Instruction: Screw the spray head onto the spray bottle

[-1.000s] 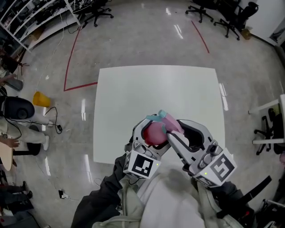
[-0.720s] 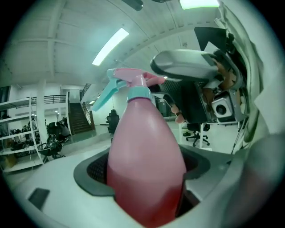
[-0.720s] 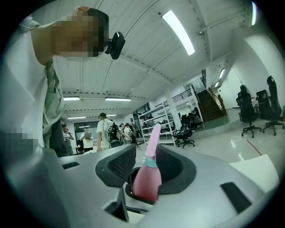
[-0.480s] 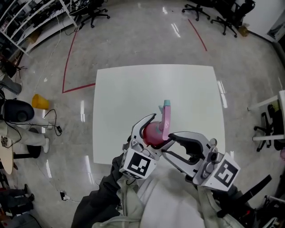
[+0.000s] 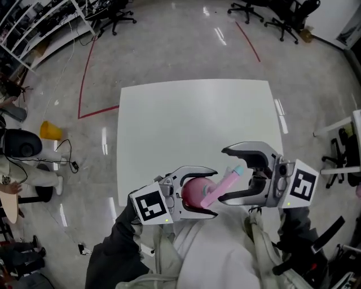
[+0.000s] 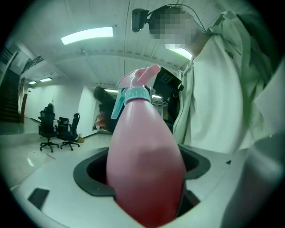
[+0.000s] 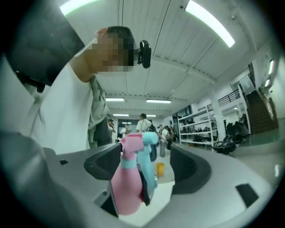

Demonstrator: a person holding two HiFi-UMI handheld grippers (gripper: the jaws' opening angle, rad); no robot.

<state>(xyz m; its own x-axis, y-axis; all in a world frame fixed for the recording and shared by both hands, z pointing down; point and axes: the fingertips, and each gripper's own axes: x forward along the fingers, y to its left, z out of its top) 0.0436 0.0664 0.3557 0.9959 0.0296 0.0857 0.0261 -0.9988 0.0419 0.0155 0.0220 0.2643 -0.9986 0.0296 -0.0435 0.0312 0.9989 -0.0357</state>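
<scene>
My left gripper (image 5: pixel 213 192) is shut on the pink spray bottle (image 5: pixel 193 192), held low over the near edge of the white table (image 5: pixel 192 113) and tipped toward the right. The pink spray head (image 5: pixel 224 180) with its teal collar and nozzle sits on the bottle's neck. The jaws of my right gripper (image 5: pixel 223 175) are opening and stand wide on either side of the spray head without touching it. In the left gripper view the bottle (image 6: pixel 144 169) fills the gap between the jaws, spray head (image 6: pixel 136 87) on top. The right gripper view shows the spray head (image 7: pixel 138 147) free between the jaws.
Grey floor with red tape lines surrounds the table. Office chairs (image 5: pixel 265 17) stand at the far side, shelving (image 5: pixel 39 22) at the far left. A yellow object (image 5: pixel 51 130) and cables lie on the floor to the left. A white stand (image 5: pixel 344 130) is at the right.
My right gripper has let go of the spray head and swung out to the right, jaws now wide. The left gripper has drawn nearer and tipped the bottle over to the right.
</scene>
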